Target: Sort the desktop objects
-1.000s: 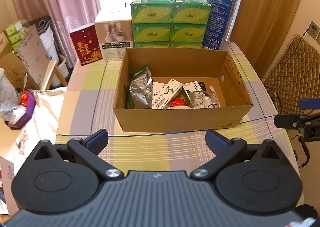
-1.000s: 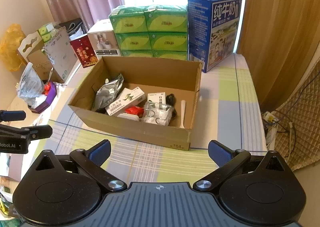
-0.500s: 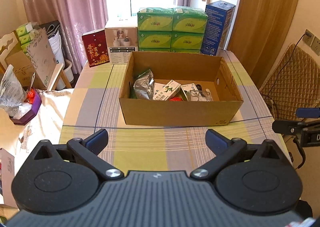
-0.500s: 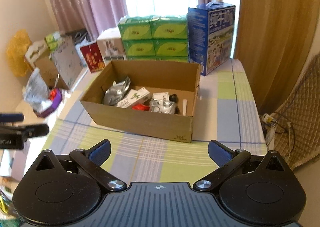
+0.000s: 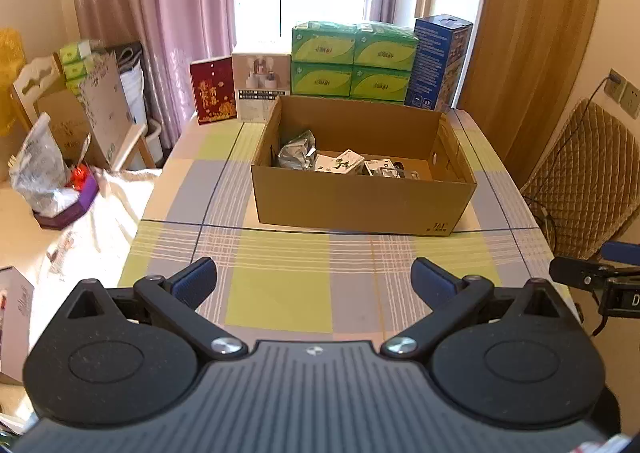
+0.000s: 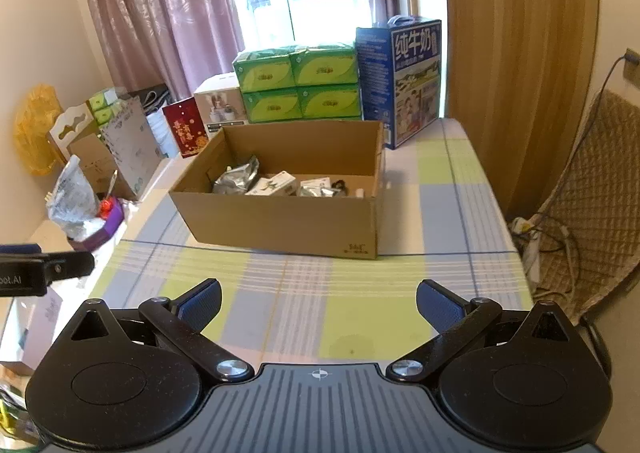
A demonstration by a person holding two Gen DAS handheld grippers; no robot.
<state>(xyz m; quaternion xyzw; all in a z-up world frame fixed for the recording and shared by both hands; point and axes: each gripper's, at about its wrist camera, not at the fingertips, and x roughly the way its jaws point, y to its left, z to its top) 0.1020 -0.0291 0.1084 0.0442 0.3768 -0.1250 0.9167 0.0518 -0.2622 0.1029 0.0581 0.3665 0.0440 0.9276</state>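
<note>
Matt cardboard box [image 5: 360, 201]; woven checked tablecloth [image 5: 280, 293]; crinkled glossy foil pouch [image 6: 236, 181]

Matte black plastic two-finger left gripper [image 5: 313, 280] and right gripper [image 6: 318, 303], ribbed grey housings, silver pivot screws, blue fingertip pads [image 5: 195, 279] (textured rubber).

The table [image 5: 280, 293] is covered by a checked cloth of yellow-green, blue-grey and cream. An open cardboard box [image 5: 360, 205] is set on it near the middle. Along the far edge are lined up a red box [image 5: 212, 89], a white box [image 5: 260, 89], stacked green cartons [image 5: 352, 61] and a tall blue carton [image 5: 438, 61].
</note>
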